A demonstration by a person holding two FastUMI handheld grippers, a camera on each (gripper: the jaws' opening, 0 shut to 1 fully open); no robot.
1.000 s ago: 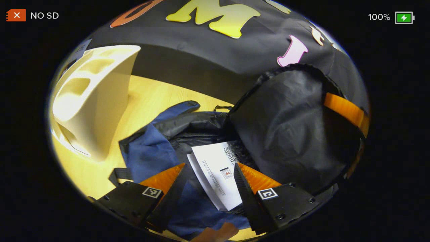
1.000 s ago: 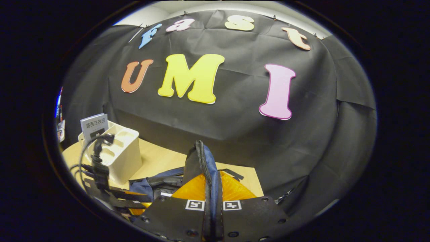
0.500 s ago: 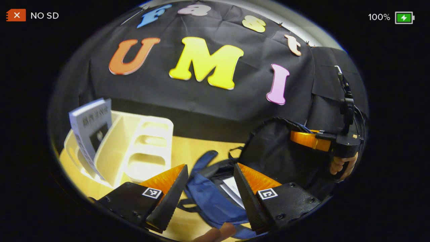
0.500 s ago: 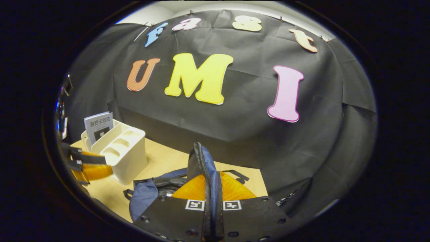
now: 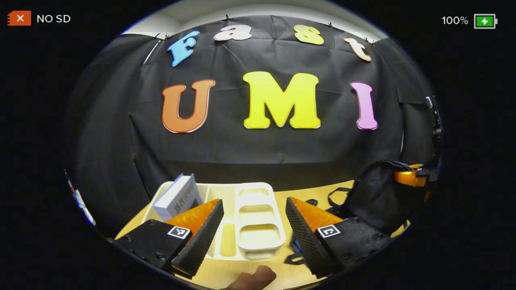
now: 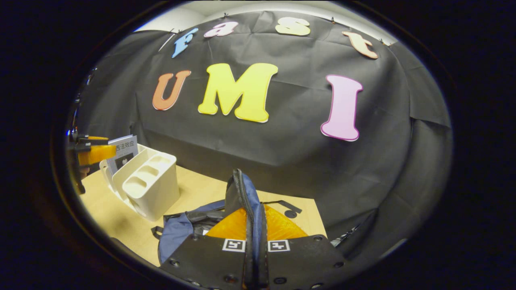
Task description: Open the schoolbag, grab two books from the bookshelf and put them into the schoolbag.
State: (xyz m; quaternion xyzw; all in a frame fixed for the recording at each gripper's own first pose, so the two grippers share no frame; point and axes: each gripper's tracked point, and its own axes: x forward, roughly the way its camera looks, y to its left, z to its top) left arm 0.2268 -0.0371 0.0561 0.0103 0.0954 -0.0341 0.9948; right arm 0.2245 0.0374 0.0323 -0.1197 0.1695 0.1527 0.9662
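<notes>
While the right gripper (image 6: 255, 225) stays clamped on the schoolbag (image 6: 177, 231) flap at lower centre, the left gripper (image 5: 254, 221), fingers apart, faces the bookshelf (image 5: 258, 219); a book (image 5: 177, 197) stands lower left, beside its left finger.

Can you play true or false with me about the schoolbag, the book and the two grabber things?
1. The right hand-held gripper is shut on the schoolbag flap. True.
2. The left hand-held gripper is holding a book. False: its fingers are apart with nothing between them.
3. A book stands in the white bookshelf. True.
4. The bookshelf lies tipped over on the floor. False: it stands upright on the wooden table.
5. The schoolbag hangs on the wall. False: it lies on the table, with its flap lifted.
</notes>
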